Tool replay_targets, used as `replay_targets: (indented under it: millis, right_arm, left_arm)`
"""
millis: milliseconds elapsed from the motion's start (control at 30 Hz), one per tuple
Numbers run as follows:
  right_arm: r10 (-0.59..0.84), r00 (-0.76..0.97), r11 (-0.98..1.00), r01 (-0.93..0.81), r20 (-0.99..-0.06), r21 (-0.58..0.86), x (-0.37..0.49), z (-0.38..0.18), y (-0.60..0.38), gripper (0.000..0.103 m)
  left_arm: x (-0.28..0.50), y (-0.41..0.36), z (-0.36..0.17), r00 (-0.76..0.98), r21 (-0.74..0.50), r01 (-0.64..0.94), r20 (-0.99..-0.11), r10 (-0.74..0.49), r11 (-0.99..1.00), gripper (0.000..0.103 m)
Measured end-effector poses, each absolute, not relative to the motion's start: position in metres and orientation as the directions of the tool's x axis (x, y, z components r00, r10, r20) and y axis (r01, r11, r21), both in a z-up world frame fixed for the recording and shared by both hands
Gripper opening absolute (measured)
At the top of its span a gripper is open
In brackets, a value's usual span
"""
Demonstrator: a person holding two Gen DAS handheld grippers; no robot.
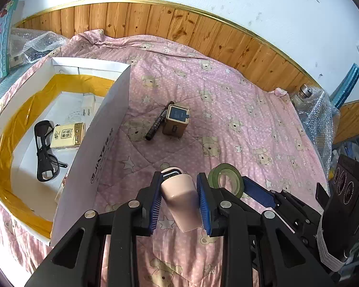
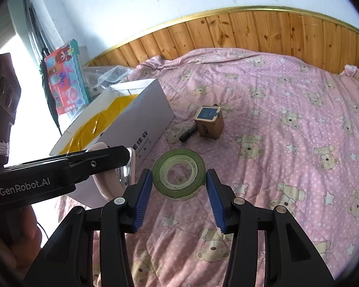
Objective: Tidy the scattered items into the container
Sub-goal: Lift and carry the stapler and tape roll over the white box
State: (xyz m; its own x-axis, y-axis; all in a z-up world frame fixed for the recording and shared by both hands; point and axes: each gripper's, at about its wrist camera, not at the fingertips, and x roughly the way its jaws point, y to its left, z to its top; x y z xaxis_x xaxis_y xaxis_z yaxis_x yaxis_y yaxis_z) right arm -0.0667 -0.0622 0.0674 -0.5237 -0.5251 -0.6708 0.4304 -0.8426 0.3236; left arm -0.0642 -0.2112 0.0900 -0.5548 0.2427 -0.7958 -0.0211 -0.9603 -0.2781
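In the left wrist view my left gripper [image 1: 180, 179] is shut on a pink cup [image 1: 179, 201] with metal keys sticking out of its top, just right of the container's wall. The container is a white box [image 1: 103, 129] with yellow lining; black glasses [image 1: 44, 153] and a gold packet [image 1: 68, 135] lie in it. My right gripper [image 2: 178, 174] has both blue pads against the sides of a green tape roll [image 2: 179, 174] that rests on the quilt. Farther back, a small brown box with a blue top [image 2: 209, 122] stands beside a black marker [image 2: 187, 132].
A pink bear-print quilt [image 1: 239, 119] covers the bed, with wood panelling behind it. Bubble wrap [image 1: 36, 45] and a colourful toy package [image 2: 67, 76] sit beyond the container. A glass bottle [image 1: 306, 91] and more bubble wrap [image 1: 320, 119] stand at the bed's right edge.
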Motion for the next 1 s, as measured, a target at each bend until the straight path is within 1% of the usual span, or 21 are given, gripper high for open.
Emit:
replay_targets:
  millis: [467,1000]
  right_arm:
    - [-0.521,-0.551,-0.845,0.438,-0.652,0.306,-0.029,0.083,-0.063,0.048]
    - [-0.525,-0.567,-0.836,0.482,-0.635,0.261,0.006,0.102,-0.092,0.048]
  left_arm:
    - [-0.029,-0.217,0.104,-0.587,-0.295,-0.041,-0.766,0.262,-0.954,0.030]
    - [0.009,-0.241,0.127,-0.640,-0.323,-0.053,-0.716,0.280,-0.945,0.030]
